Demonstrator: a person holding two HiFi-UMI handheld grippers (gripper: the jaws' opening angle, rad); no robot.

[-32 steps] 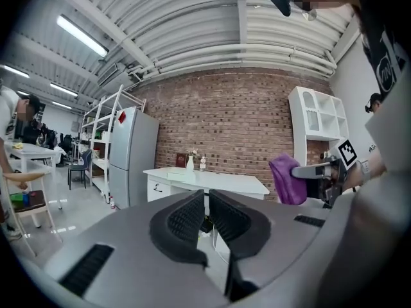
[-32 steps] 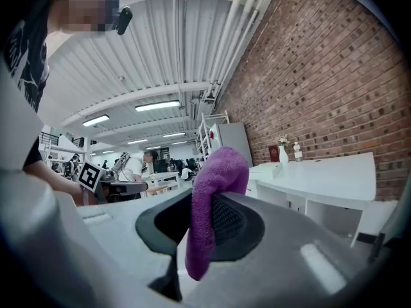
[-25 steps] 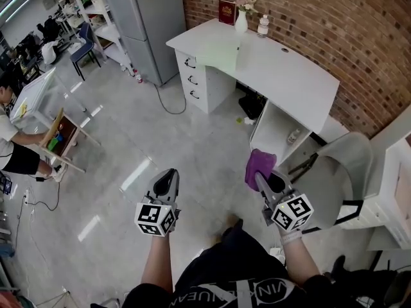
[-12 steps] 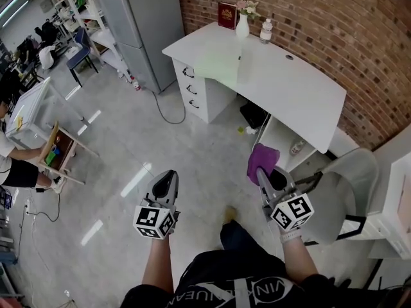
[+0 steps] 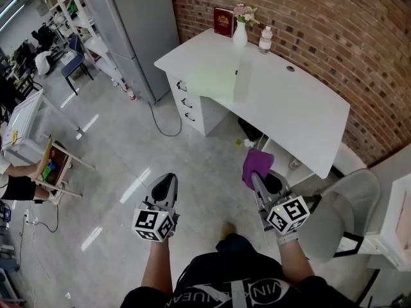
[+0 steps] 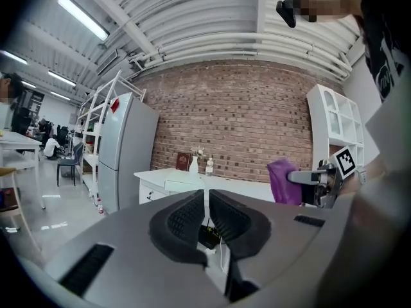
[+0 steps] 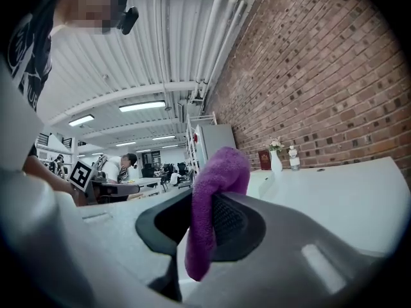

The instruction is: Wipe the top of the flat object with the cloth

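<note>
Ahead of you a white desk (image 5: 292, 104) stands against the brick wall (image 5: 334, 31); along its far edge you see a red book (image 5: 223, 17), a vase (image 5: 240, 36) and a bottle (image 5: 265, 39); left, a grey refrigerator (image 5: 138, 24); near right, a grey chair (image 5: 334, 213).

Left forearm (image 5: 157, 265) and right forearm (image 5: 294, 256) reach forward, side by side. Left gripper (image 5: 168, 178) near level, jaws closed together, empty. Right gripper (image 5: 256, 177) level, jaws clamped on purple cloth (image 5: 257, 162).
</note>
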